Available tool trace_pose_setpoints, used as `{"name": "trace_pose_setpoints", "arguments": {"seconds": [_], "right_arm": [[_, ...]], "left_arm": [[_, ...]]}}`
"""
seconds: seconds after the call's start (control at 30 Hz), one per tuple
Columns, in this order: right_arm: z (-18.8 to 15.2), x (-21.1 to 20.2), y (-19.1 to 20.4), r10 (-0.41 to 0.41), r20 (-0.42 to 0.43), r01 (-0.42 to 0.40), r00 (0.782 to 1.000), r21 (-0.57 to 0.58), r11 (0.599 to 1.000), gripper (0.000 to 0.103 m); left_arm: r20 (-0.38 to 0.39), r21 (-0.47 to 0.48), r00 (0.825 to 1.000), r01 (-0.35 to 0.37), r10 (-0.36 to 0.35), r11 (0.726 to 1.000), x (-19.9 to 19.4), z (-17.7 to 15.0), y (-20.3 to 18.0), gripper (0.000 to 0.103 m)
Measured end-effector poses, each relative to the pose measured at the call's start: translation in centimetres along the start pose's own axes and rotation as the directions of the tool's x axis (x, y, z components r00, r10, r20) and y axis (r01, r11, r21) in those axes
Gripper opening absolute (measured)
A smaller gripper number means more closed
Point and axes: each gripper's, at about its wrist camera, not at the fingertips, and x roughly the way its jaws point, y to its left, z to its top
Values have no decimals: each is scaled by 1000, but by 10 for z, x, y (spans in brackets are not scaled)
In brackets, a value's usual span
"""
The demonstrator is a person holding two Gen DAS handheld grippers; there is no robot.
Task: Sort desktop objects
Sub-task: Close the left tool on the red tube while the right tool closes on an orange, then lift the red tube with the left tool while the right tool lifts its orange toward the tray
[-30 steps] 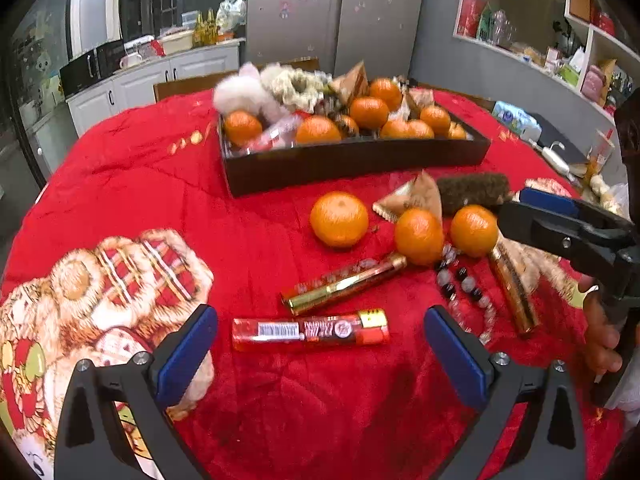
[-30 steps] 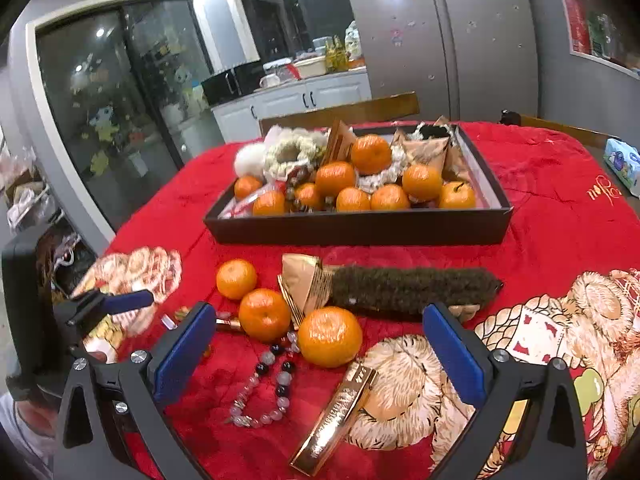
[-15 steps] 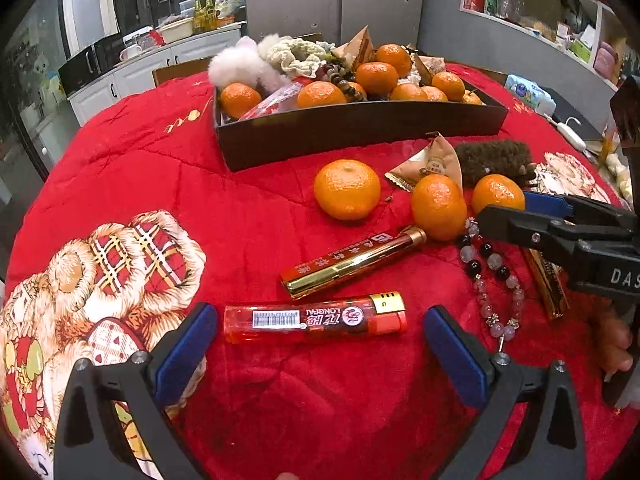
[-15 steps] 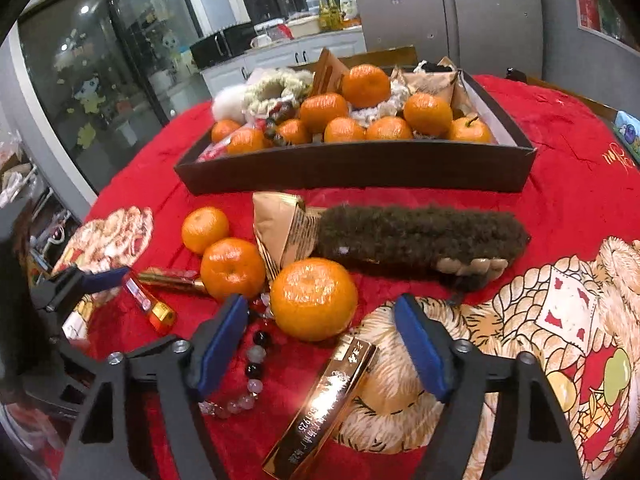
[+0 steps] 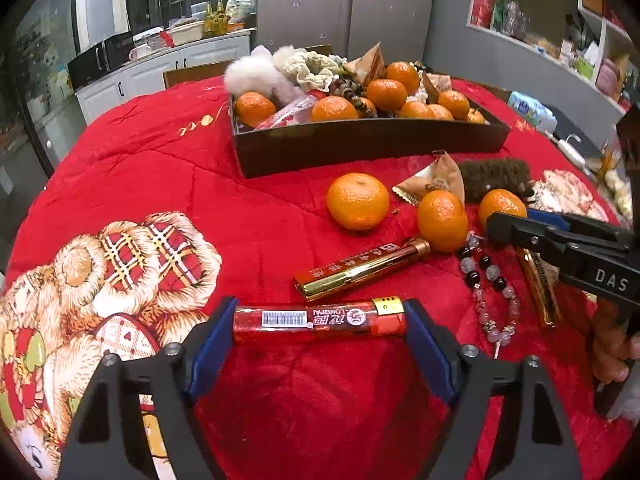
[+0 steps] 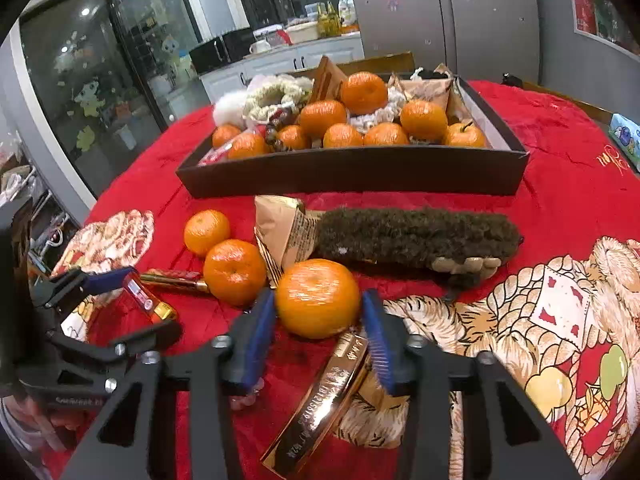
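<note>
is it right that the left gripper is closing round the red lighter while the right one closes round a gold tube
Not quite. The left gripper is closing round the red lighter, but the right gripper is closing round a tangerine, not a gold tube, as the right wrist view shows.

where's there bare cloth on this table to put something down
Bare cloth lies left of the dark tray, above the teddy print. Crowded: the strip in front of the tray, with loose mandarins, brush, bead bracelet, gold tubes and lighter.
</note>
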Motion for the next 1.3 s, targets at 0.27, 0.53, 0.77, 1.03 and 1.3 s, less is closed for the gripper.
{"name": "trace_pose_setpoints", "arguments": {"seconds": [0.27,0.53,0.77,1.03,1.3], "right_arm": [[-1,-6,-10,0,14,-1,1000,56,998,39],[0,-7,-10,-2,21,0,1000,65,998,39],[2,-16,-8,-20,56,17,998,62,998,40],[7,-24,-5,-22,76,16,997,69,998,40],[14,-30,-1,-18,84,10,996,90,996,40]], "left_arm": [[20,-13,1000,16,-16,1000,-15,-17,2,83],[67,-10,998,11,-10,1000,-14,-13,-17,83],[103,5,995,4,-4,1000,-25,-10,-21,83],[162,-22,987,14,-11,1000,-43,0,-16,83],[182,-31,983,40,-33,999,-52,8,-20,83]]}}
